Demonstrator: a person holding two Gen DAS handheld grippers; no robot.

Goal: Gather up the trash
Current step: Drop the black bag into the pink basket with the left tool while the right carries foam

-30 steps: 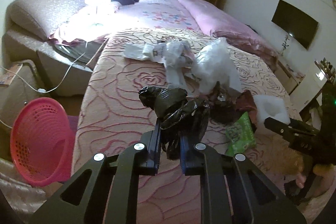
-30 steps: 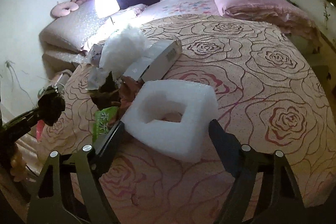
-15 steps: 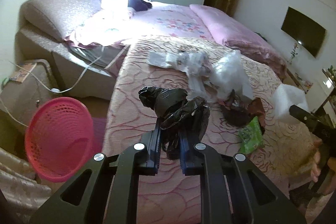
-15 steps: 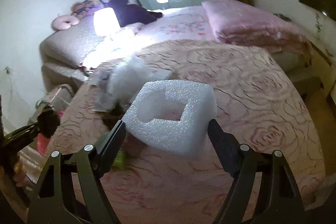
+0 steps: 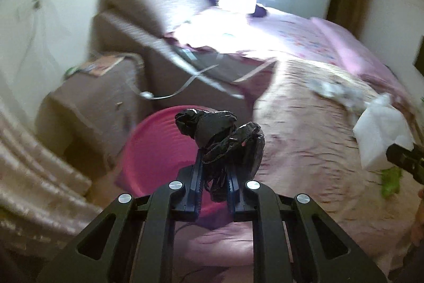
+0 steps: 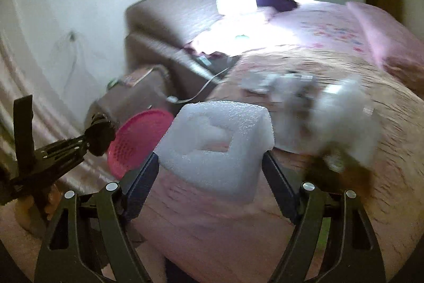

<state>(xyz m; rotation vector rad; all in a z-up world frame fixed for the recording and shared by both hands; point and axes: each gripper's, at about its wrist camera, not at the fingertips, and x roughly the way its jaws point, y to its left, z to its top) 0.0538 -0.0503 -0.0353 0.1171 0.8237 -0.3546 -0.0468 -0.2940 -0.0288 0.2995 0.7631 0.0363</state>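
We hold a crumpled black plastic bag (image 5: 222,134) pinched in the left tongs (image 5: 214,184) and a white foam block (image 6: 216,139) clamped in the right tongs (image 6: 209,177). Neither is yet in the round pink plastic basket (image 5: 159,150), at 11 o'clock beyond the bag. Loose white wrappers (image 5: 341,94) remain on the bed (image 5: 304,145) at 2 o'clock.

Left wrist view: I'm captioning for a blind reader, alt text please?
The left tool grips a crumpled black plastic bag in front of a pink basket beside a bed. At right, white foam sits in the other tool.
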